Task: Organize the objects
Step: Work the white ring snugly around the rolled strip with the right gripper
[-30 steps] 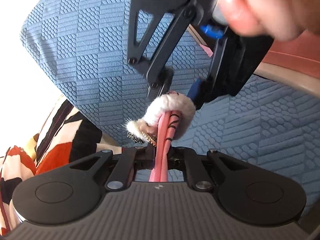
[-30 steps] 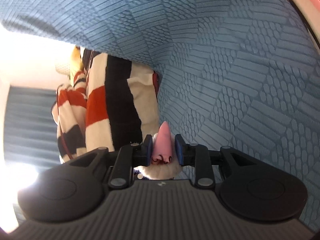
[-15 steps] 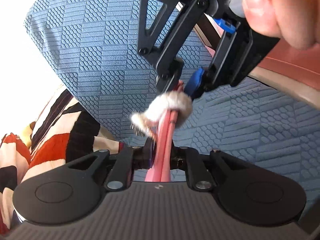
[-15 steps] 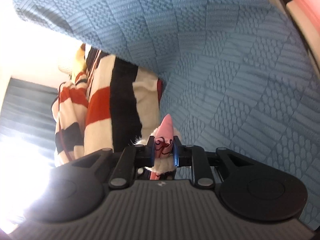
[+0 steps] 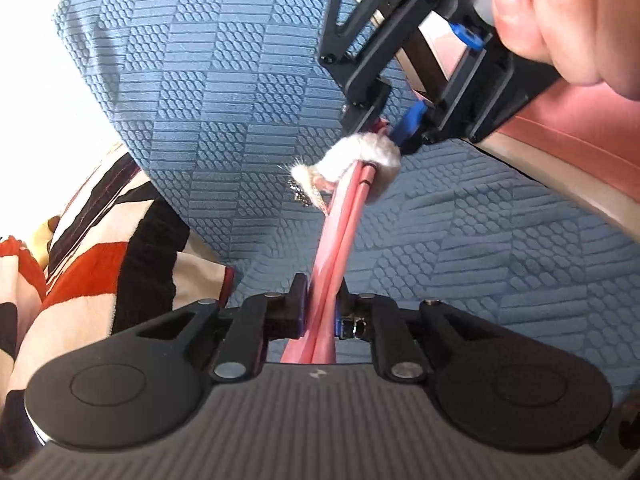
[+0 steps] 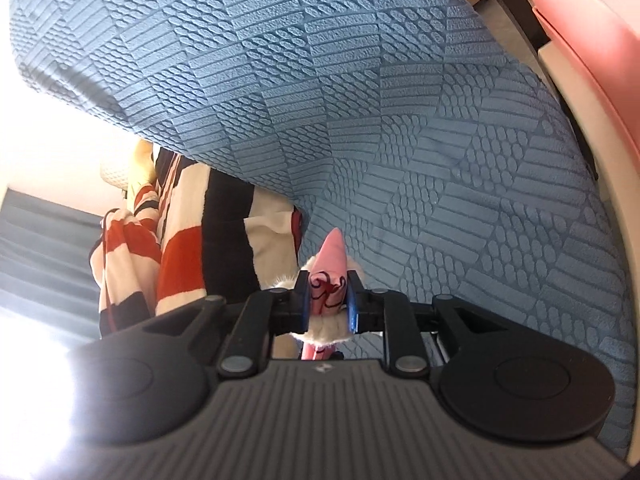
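My left claw (image 5: pixel 322 308) is clenched on the two pink straps (image 5: pixel 340 240) of a pink, fur-trimmed item, its jaws having just eased slightly wider around them. My right claw (image 6: pixel 329 300), tilted downward, clamps the item's pink tip (image 6: pixel 330 276) above its white fur (image 5: pixel 360 156), jaws just narrowed. My right hand (image 5: pixel 568 20) grips its handle above. Beneath lies the blue textured bedspread (image 6: pixel 400 120), a striped blanket (image 5: pixel 100 264) beside.

Blanket (image 6: pixel 192 248) left, beside bedspread (image 6: pixel 400 120)
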`<act>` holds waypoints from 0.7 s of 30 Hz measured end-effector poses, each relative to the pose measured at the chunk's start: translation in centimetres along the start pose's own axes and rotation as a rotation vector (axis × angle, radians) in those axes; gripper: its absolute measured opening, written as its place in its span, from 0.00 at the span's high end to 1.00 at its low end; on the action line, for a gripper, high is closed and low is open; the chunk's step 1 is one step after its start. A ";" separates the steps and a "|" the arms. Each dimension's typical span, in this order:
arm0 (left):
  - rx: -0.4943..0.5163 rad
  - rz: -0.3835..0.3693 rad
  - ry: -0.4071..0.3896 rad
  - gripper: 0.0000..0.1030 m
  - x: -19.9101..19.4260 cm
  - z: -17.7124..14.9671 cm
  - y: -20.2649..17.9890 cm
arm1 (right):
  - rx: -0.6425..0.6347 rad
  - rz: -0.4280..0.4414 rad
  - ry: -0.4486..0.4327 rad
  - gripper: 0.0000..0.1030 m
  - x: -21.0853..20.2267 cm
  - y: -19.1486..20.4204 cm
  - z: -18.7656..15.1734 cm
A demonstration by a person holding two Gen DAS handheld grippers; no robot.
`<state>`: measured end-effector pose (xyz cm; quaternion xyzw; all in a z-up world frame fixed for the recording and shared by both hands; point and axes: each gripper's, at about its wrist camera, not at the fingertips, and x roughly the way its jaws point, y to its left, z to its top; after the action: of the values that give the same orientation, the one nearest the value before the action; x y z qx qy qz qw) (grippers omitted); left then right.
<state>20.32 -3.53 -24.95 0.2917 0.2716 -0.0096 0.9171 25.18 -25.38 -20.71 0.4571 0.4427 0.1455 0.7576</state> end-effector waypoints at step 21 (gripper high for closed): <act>-0.032 -0.043 0.001 0.83 -0.2 0.2 0.1 | -0.009 -0.020 0.047 0.84 1.1 0.3 -1.1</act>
<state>20.30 -3.62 -24.70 0.2710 0.2786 -0.0247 0.9211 24.98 -23.92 -21.25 0.4457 0.4643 0.1507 0.7503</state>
